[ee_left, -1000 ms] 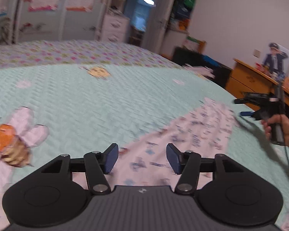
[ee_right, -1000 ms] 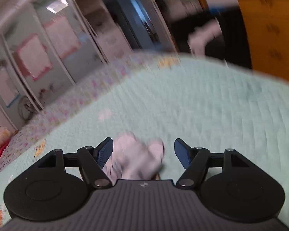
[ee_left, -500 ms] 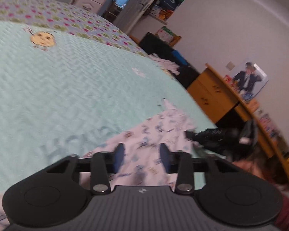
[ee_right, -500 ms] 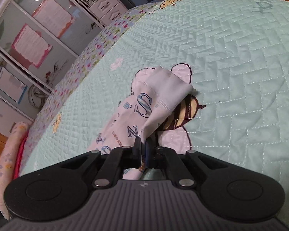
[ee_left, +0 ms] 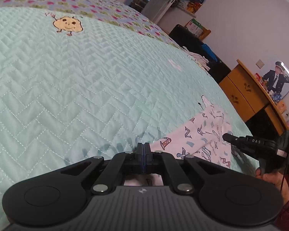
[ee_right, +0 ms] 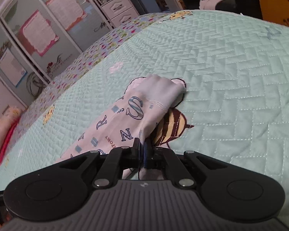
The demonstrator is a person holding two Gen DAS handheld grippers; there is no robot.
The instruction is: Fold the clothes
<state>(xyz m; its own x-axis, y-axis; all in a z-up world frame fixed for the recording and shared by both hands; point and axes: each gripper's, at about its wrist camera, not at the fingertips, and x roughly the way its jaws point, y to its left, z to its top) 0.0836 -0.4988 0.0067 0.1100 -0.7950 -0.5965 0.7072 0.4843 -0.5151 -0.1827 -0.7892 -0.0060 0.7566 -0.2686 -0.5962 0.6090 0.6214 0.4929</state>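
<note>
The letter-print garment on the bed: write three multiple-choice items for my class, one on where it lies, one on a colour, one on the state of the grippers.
1. Where does the garment lie?
A. on the green quilt
B. on the wooden dresser
C. on the floor

2. What colour is the garment's ground?
A. red
B. white
C. black

3. How are the right gripper and left gripper?
A. both wide open
B. one open
C. both shut

Answers: 1 A, it is spread over the quilted cover; 2 B, blue letters on white cloth; 3 C, the right pinches the garment's edge and the left's jaws meet.
</note>
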